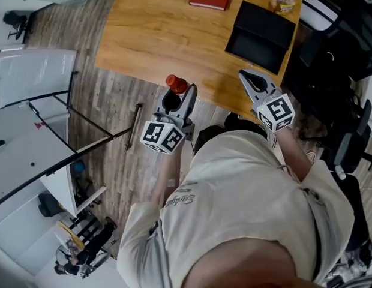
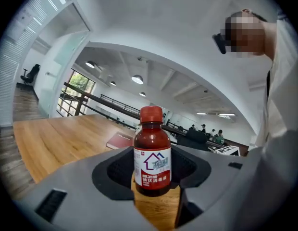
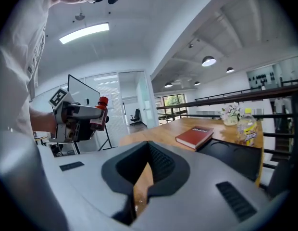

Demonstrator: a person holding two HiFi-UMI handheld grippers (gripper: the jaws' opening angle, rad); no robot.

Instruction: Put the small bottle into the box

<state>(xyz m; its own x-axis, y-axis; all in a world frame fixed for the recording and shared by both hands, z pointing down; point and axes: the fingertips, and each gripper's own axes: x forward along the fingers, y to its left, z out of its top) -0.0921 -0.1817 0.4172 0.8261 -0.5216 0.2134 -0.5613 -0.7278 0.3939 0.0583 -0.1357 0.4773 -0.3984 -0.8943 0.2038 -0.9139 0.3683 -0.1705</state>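
Left gripper view shows the small dark-brown bottle (image 2: 152, 153) with a red cap and a white-and-red label standing upright, clamped between the left gripper's (image 1: 180, 95) 2 jaws. Head view places it just off the near edge of the light wooden table (image 1: 156, 29), well apart from the open black box (image 1: 261, 38). The right gripper's (image 1: 251, 78) jaws sit almost together with nothing between them.

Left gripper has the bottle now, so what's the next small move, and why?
Probably swing the left gripper forward and right, toward the box: the bottle is clamped in its jaws near the table's edge, and the box lies open farther right on the table.
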